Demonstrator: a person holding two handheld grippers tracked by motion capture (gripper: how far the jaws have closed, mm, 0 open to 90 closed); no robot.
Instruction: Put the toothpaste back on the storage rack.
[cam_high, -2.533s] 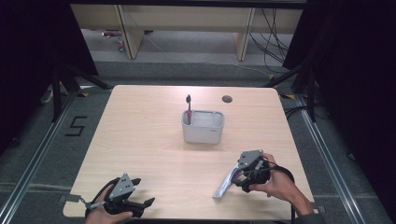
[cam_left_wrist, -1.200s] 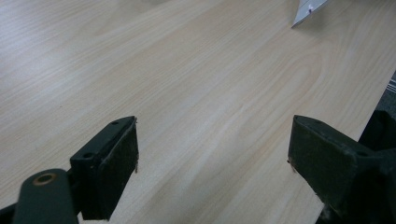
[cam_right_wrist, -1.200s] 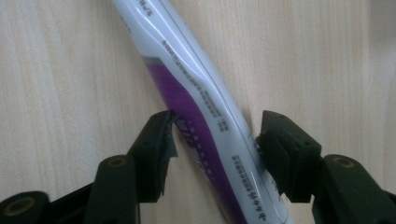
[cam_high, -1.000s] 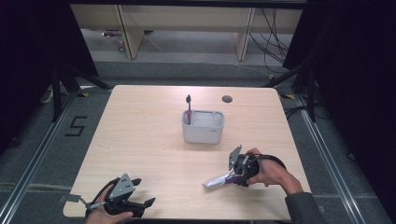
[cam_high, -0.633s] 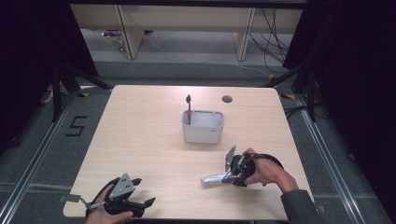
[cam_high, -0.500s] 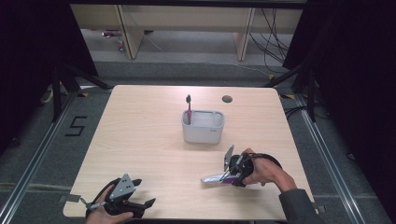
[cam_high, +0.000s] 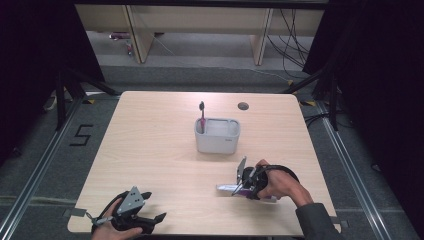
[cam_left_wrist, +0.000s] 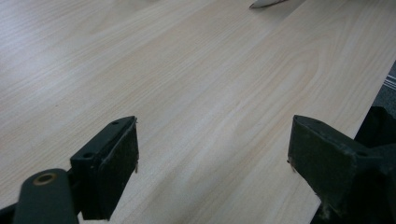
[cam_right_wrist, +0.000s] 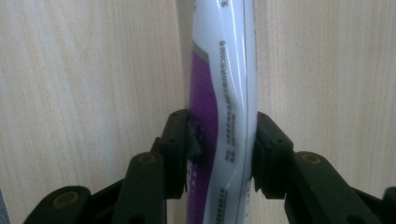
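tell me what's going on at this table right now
A person at a light wooden table holds a two-jaw gripper in each hand. The right gripper is shut on a white and purple tube, which lies low over the near right part of the table. The left gripper rests open and empty at the near left corner. Mid-table stands a white rectangular holder with a pink, dark-headed toothbrush upright in it.
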